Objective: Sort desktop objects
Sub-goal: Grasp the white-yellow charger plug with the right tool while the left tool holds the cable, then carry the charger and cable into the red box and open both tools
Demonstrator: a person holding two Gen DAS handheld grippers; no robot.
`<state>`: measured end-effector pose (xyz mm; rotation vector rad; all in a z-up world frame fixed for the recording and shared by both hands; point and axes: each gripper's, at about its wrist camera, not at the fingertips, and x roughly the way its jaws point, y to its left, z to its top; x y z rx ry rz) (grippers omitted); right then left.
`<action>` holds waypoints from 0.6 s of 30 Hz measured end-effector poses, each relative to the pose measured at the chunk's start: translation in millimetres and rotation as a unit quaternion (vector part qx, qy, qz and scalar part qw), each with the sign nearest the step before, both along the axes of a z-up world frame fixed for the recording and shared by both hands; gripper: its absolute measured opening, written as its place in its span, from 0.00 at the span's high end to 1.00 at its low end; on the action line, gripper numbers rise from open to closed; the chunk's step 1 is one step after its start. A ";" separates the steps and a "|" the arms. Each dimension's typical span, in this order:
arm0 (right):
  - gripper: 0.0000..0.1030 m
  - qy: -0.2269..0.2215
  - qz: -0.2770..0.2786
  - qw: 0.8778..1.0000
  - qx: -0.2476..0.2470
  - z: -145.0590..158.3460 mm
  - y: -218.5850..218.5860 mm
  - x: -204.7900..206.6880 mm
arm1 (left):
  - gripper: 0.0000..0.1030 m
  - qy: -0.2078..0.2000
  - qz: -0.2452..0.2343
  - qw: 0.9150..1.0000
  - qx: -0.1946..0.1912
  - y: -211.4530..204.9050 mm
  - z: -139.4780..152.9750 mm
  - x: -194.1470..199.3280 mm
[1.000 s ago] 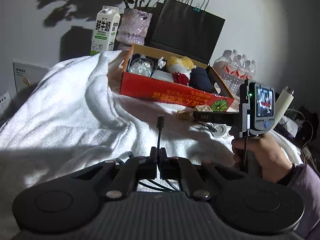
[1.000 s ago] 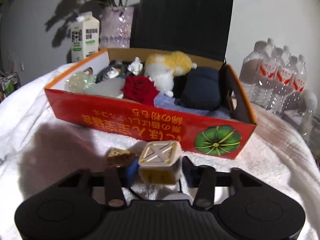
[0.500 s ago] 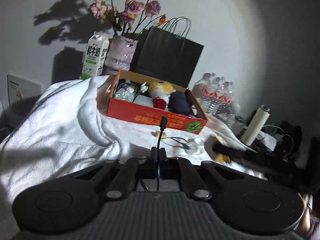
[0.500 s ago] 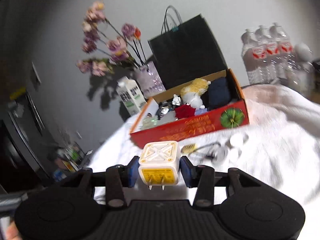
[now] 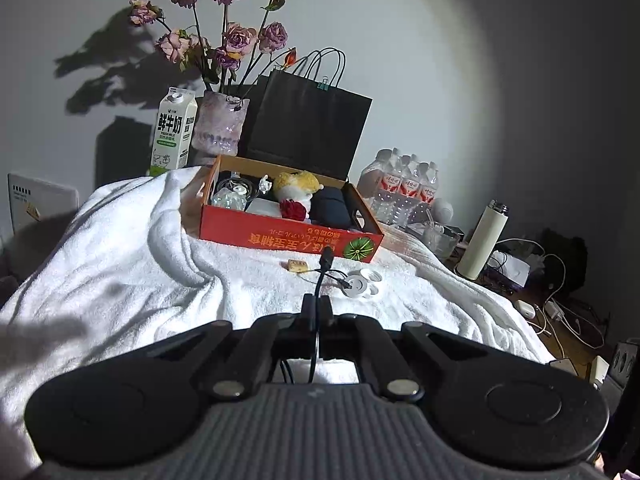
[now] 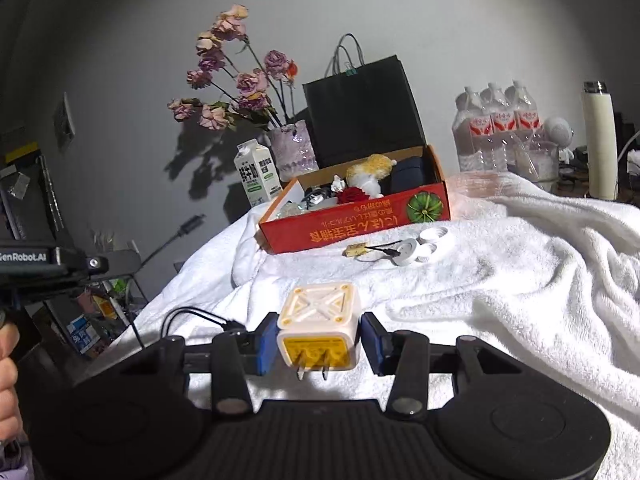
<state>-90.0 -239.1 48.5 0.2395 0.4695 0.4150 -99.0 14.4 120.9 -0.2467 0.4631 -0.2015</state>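
A thin black charging cable (image 5: 320,280) is pinched in the tightly closed left gripper (image 5: 317,312). In the red cardboard box (image 5: 280,236) a yellow plush toy (image 5: 298,184) and other items are already stowed. A white-and-yellow plug adapter (image 6: 319,328) is clamped between the right gripper's (image 6: 319,340) blue pads above the white towel (image 6: 500,280). White round caps (image 6: 424,246) remain unsorted, it is judged.

White cube charger (image 6: 319,328) with yellow pronged face, held above the towel (image 6: 500,280), black cable (image 5: 320,284) (plug end up), red box (image 5: 288,236) full of oddments, white caps (image 6: 424,246) beside it
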 end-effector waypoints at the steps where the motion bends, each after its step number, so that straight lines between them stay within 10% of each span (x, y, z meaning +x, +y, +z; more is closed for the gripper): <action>1: 0.59 -0.002 0.002 1.000 0.001 1.3 0.5 0.1 | 0.98 0.001 0.002 1.000 0.000 0.9 0.0 1.9; 15: 0.59 -0.029 0.013 0.999 -0.015 36.7 1.1 60.2 | 0.99 -0.028 -0.044 0.997 0.056 -5.1 39.3 77.2; 18: 0.59 -0.027 0.010 0.999 -0.023 36.5 1.3 77.8 | 0.65 0.048 -0.085 0.993 0.064 -3.3 10.9 96.5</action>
